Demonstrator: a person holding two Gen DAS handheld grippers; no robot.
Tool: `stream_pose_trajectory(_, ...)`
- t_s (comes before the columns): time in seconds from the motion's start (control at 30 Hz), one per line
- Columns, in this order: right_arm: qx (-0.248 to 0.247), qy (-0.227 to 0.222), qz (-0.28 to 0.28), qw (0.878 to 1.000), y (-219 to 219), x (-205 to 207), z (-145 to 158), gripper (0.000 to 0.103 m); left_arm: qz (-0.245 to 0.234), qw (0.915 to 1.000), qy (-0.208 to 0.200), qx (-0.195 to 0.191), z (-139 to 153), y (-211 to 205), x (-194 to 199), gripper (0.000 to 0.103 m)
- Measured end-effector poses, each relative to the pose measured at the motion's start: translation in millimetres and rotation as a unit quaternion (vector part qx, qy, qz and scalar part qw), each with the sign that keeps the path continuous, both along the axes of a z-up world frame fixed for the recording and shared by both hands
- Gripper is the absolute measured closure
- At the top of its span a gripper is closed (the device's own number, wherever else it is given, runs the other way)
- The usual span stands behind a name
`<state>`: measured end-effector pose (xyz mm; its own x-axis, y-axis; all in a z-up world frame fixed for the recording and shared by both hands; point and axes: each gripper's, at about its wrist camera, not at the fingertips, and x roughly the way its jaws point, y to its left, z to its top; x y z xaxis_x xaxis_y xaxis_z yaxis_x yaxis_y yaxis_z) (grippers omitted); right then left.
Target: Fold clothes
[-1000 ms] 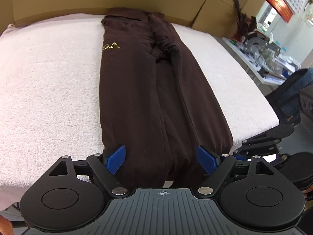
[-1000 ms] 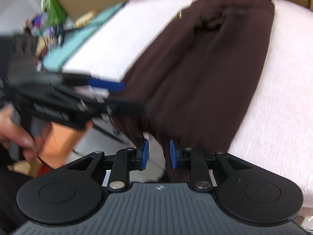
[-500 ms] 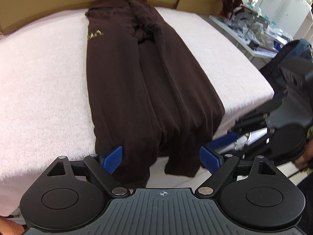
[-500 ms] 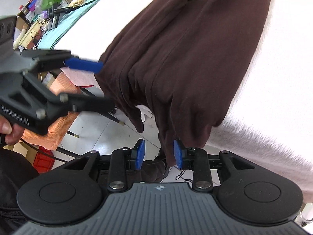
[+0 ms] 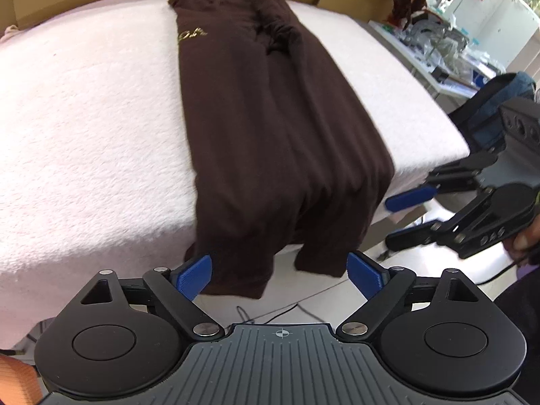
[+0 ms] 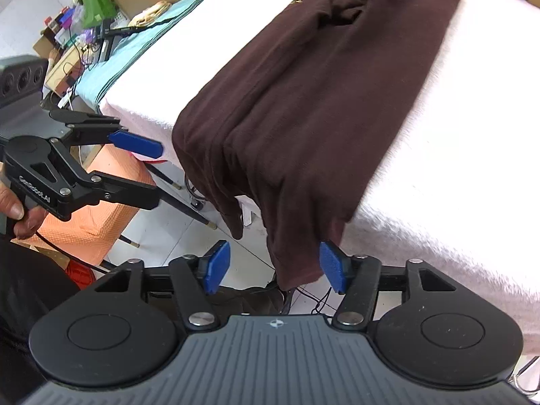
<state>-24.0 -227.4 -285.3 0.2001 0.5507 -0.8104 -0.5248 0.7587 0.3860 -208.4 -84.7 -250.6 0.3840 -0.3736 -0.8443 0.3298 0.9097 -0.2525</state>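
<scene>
A dark brown garment [image 5: 270,128] lies lengthwise on a table covered by a pale pink fleecy blanket [image 5: 84,128], folded into a long narrow strip. Its near end hangs over the table's front edge, with 2 lobes of cloth dangling toward the tiled floor. A small gold logo [image 5: 192,34] sits near the collar end; its letters are too small to read.

The left tool [image 5: 279,274] stands wide apart, released, its blue pads on either side of the hanging hem; whether the left pad brushes the cloth cannot be told. The right tool [image 6: 275,266] has just been opening its jaws; the lower edge of the hanging cloth sits between the pads, close to the right one, and is not pinched.

In the right wrist view the left tool's black body bears white lettering that reads roughly "GenRobot.AI" [image 6: 33,190], and a hand [image 6: 20,216] grips its handle. A green bag [image 6: 96,1] with white writing, unreadable, stands among clutter on the far side. An orange cushioned stool [image 6: 98,202] sits beside the table.
</scene>
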Motion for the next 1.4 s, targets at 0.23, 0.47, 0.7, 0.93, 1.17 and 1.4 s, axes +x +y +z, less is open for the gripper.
stream_pose_trajectory(0.23, 0.008, -0.024, -0.001, 1.000, -4.5, -4.1, -10.3, 0.028, -0.027, 0.9988, -0.018, 0.035, -21.8, 20.0, -2.7, 0.008)
stream_pose_trajectory(0.47, -0.018, -0.030, -0.007, 0.999, 2.5, 2.0, -25.9, 0.027, -0.051, 0.9985, -0.005, 0.023, -47.3, 25.4, 8.6, 0.008)
stream_pose_trajectory(0.7, -0.018, -0.021, -0.017, 0.999, 6.3, 9.8, -49.3, 0.028, -0.085, 0.9955, -0.033, 0.025, -66.4, 14.3, 17.4, 0.009)
stream_pose_trajectory(0.93, -0.014, -0.016, -0.008, 1.000, 13.5, 17.1, -62.3, 0.038, -0.123, 0.9900, -0.049, 0.049, -84.2, 2.3, 17.0, 0.019)
stream_pose_trajectory(1.17, -0.017, 0.027, 0.014, 0.999, 17.4, 14.1, -51.3, 0.084, -0.139, 0.9896, 0.037, -0.003, -72.9, 3.0, 22.2, 0.090)
stream_pose_trajectory(1.4, 0.049, 0.082, 0.034, 0.995, -3.1, 4.6, -8.8, 0.090, -0.137, 0.9774, 0.121, -0.105, -25.2, 19.1, 17.1, 0.091)
